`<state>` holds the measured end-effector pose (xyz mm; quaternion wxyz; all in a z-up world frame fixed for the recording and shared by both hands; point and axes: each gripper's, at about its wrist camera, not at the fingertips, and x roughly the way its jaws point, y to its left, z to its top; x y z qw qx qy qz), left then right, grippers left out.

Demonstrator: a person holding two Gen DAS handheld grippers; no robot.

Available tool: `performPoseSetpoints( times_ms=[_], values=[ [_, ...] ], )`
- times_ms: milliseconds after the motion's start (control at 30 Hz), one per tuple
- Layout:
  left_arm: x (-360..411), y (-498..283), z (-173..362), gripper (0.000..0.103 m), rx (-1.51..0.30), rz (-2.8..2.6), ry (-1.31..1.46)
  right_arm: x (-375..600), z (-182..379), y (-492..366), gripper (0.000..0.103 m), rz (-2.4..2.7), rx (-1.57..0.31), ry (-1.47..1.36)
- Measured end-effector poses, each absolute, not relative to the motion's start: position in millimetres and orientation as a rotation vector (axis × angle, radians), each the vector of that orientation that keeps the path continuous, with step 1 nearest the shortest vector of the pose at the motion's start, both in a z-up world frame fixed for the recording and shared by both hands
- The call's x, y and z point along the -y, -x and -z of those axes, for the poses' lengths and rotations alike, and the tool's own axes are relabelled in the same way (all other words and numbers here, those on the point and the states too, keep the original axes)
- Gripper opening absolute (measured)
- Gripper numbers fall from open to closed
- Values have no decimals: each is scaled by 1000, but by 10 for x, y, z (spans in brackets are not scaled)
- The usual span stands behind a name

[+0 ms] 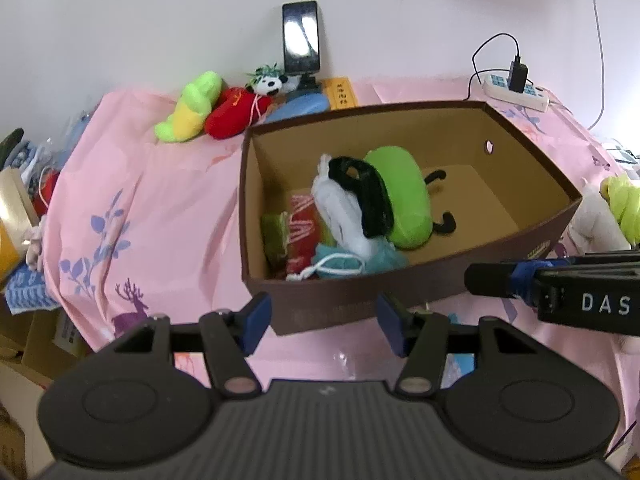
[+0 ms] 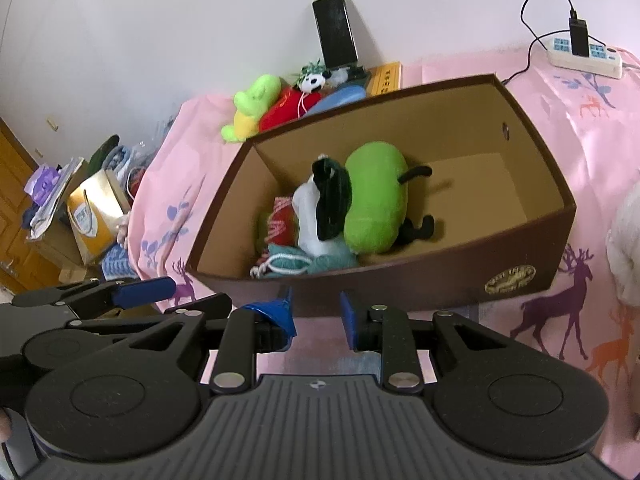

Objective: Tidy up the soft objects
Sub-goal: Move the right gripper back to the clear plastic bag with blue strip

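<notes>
Hovering empty, left claw [image 1: 323, 322] wide, right claw [image 2: 316, 316] narrower, box [image 1: 332, 300] hiding toys' undersides

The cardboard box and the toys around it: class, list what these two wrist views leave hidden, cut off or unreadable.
- Red toy in the cardboard box: left wrist view, mostly hidden behind the white plush.
- Pale plush: right wrist view, cut off by the right edge.
- Gold emblem on the box front: right wrist view, lettering too small to read.
- Yellow box beside the phone stand: left wrist view, print too small to read.
</notes>
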<state>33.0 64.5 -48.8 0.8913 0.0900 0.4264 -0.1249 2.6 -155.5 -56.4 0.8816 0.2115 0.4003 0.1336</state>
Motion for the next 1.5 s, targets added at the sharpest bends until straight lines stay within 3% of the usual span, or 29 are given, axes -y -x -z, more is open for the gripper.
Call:
performPoseSetpoints(
  times_ms=[1200,1500],
  values=[
    [-679,-74,1450,61,-1217,536,-7,1405,1194,42,11,-342,-1106,-503],
    [-660,-144,1469,62,-1178,584,-26,1316,1300,-23,12,-330,-1134,-500]
  ],
)
